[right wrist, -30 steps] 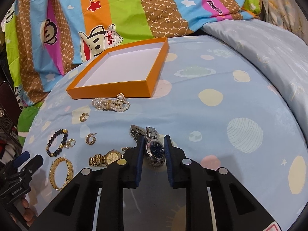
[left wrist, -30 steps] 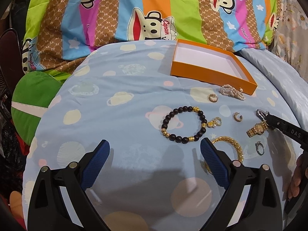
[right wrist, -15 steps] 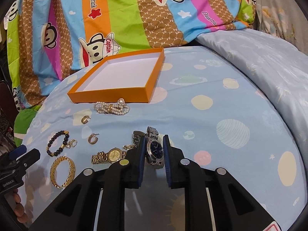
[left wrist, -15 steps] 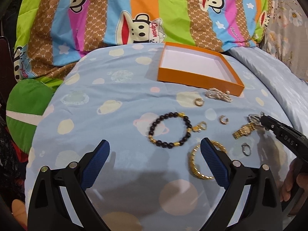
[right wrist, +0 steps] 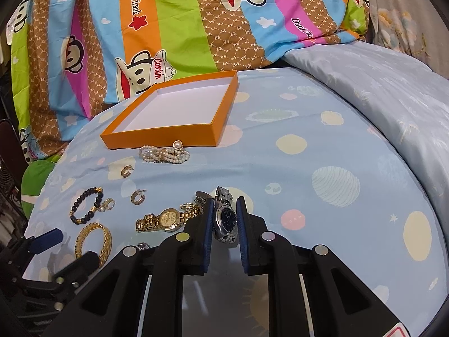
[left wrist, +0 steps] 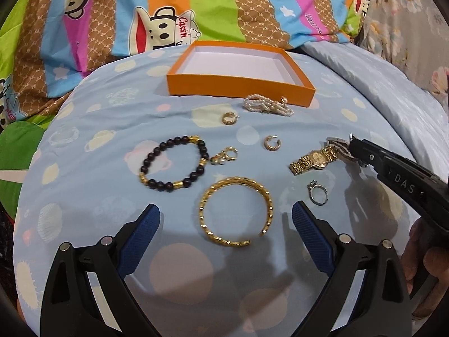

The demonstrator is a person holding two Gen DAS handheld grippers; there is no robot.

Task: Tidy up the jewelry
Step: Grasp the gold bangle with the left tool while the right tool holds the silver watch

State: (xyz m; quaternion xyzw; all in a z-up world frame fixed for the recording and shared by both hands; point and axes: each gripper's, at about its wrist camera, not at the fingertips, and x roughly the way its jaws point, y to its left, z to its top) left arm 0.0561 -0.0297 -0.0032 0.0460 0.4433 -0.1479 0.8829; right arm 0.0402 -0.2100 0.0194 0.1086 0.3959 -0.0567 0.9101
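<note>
An empty orange box point(left wrist: 241, 84) point(right wrist: 157, 137) lies at the back of the blue bedsheet. My right gripper point(right wrist: 223, 217) is shut on a silver watch point(right wrist: 224, 219) with a dark dial; it also shows in the left wrist view point(left wrist: 352, 147). A gold watch point(left wrist: 314, 160) point(right wrist: 165, 219) lies beside it. My left gripper point(left wrist: 226, 219) is open, its fingers either side of a gold bangle point(left wrist: 235, 210) point(right wrist: 92, 238). A black bead bracelet point(left wrist: 174, 165), pearl strand point(left wrist: 266, 106), hoop earrings point(left wrist: 230, 118) and a silver ring point(left wrist: 317, 192) lie around.
A striped cartoon-monkey quilt point(left wrist: 196, 14) is piled behind the box. A pale blue duvet point(right wrist: 378, 84) rises at the right. A green cushion point(left wrist: 16, 154) lies at the left edge of the bed.
My left gripper has moved right and forward, so the gold bangle now lies between its open fingers. My right gripper stays shut on the silver watch.
</note>
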